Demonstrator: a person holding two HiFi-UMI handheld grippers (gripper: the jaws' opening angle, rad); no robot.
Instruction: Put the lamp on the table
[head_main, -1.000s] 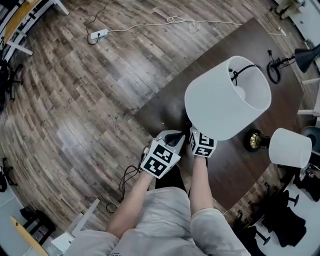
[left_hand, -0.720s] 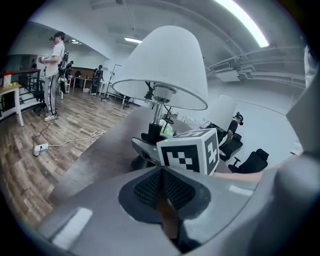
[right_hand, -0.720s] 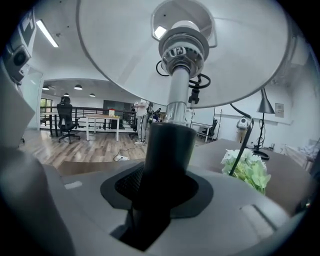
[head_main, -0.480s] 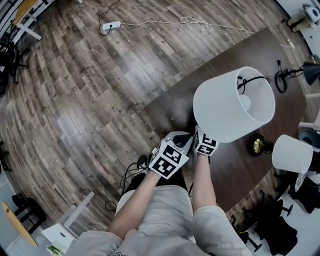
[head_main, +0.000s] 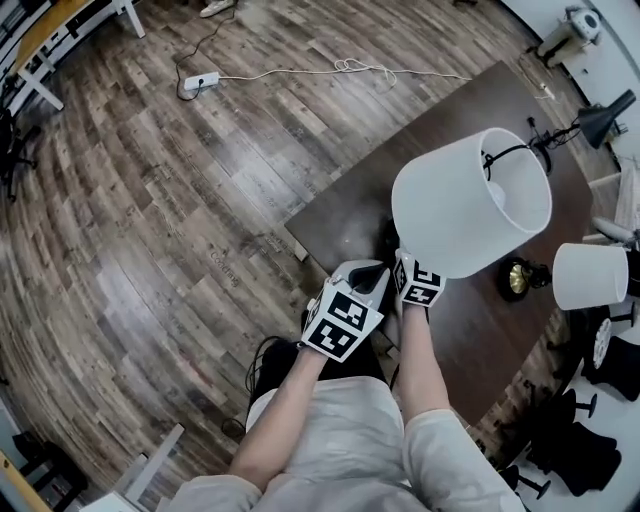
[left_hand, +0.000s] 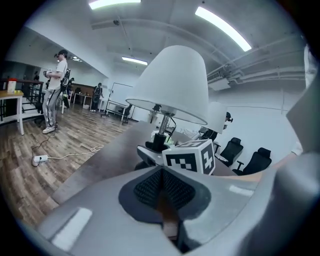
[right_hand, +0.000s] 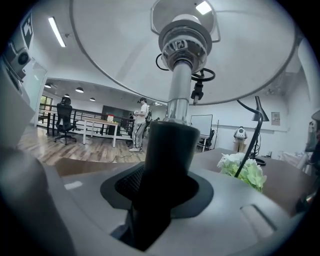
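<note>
The lamp has a big white shade (head_main: 470, 200) and a chrome stem on a black column (right_hand: 167, 150). My right gripper (head_main: 405, 265) is shut on that black column, and the shade hangs over its jaws. The lamp stands nearly upright over the near corner of the dark brown table (head_main: 480, 330). Its foot is hidden, so I cannot tell whether it rests on the tabletop. My left gripper (head_main: 368, 275) sits just left of the right one, its pads (left_hand: 150, 187) pressed together on nothing. In the left gripper view the shade (left_hand: 172, 82) rises behind the right gripper's marker cube (left_hand: 192, 157).
A smaller white-shaded lamp (head_main: 590, 275) with a brass foot (head_main: 517, 278) stands on the table's right end, a black desk lamp (head_main: 600, 115) behind it. White flowers (right_hand: 242, 172) lie on the table. A power strip (head_main: 200, 80) and cable lie on the wooden floor. A person (left_hand: 55, 90) stands far off.
The lamp stays in the right gripper's hold over the table's near corner. Both grippers have drifted slightly to the right in the head view, which has itself shifted.
</note>
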